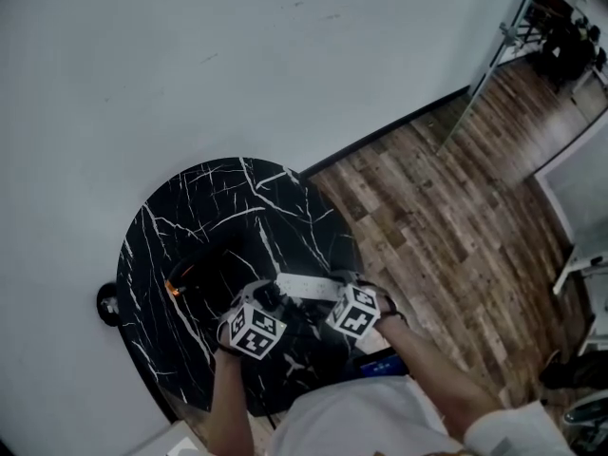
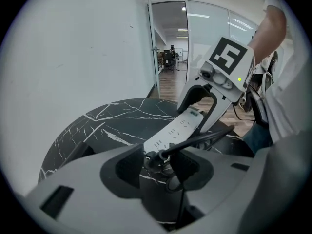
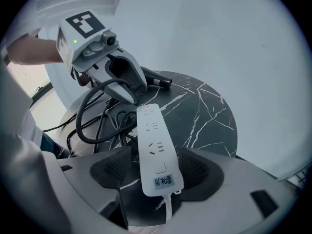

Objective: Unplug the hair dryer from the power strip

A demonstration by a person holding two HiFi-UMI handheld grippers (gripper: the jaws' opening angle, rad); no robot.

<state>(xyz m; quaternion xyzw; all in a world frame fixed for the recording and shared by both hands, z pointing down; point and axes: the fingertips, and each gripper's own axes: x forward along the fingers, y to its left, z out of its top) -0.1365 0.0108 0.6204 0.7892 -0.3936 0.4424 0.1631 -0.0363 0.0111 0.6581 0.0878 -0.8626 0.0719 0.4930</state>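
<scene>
A white power strip [image 1: 309,286] lies on the round black marble table [image 1: 218,207], with all its sockets [image 3: 153,147] showing empty. My right gripper [image 3: 157,165] is closed on the strip's cord end, one finger [image 2: 217,113] at each side. The black plug [image 2: 157,158] lies on the table just off the strip's far end [image 2: 175,130], and its cord [image 2: 204,138] runs off to the right. My left gripper [image 2: 158,167] stands open around the plug without pressing it. The black hair dryer [image 1: 204,278] rests at the table's left.
Loops of black cord [image 3: 97,126] pile up on the table beside the strip. A white wall stands behind the table, with wooden floor [image 1: 446,217] to the right. A small dark round object [image 1: 107,302] sits by the table's left edge.
</scene>
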